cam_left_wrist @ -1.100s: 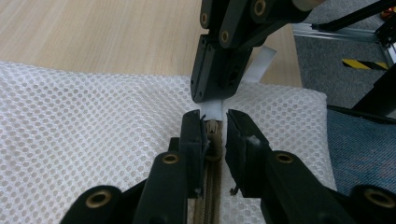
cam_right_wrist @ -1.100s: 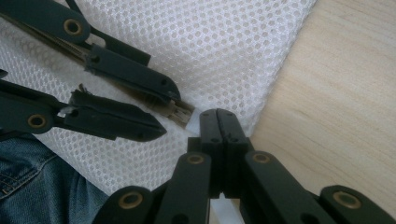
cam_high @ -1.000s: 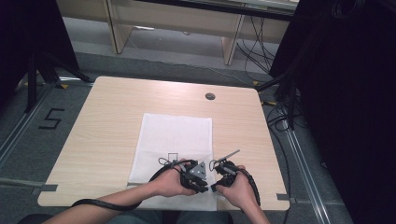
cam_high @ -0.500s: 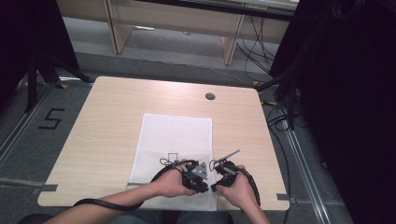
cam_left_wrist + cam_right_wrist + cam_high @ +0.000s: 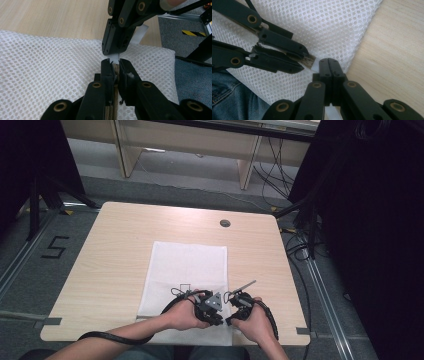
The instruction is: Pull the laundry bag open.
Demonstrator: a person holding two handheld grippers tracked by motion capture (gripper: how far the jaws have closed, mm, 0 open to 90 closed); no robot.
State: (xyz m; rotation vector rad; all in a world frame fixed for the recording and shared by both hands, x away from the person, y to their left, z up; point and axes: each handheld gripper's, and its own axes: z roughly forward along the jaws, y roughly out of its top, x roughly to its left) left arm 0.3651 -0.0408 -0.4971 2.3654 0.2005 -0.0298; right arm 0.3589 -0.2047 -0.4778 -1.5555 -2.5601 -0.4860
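Note:
A white mesh bag [image 5: 185,265] lies flat on the table, its near edge at the table's front. My left gripper [image 5: 115,62] is shut on a tan zipper strip [image 5: 115,68] at the bag's near right corner. Its jaws have just been closing with that strip between them. My right gripper [image 5: 328,61] meets it tip to tip, shut on a white fabric tab [image 5: 141,32] at the same corner. From above, the left gripper [image 5: 220,319] and right gripper [image 5: 230,319] sit close together over the bag's near edge. From the right gripper, the left gripper [image 5: 305,61] shows the tan strip [image 5: 309,62] at its tips.
The wooden table [image 5: 125,245] has a round cable hole [image 5: 225,223] at the back. Its right edge runs close beside the bag's corner [image 5: 387,50]. The person's jeans [image 5: 227,87] sit just below the near edge. Black cables trail from both grippers.

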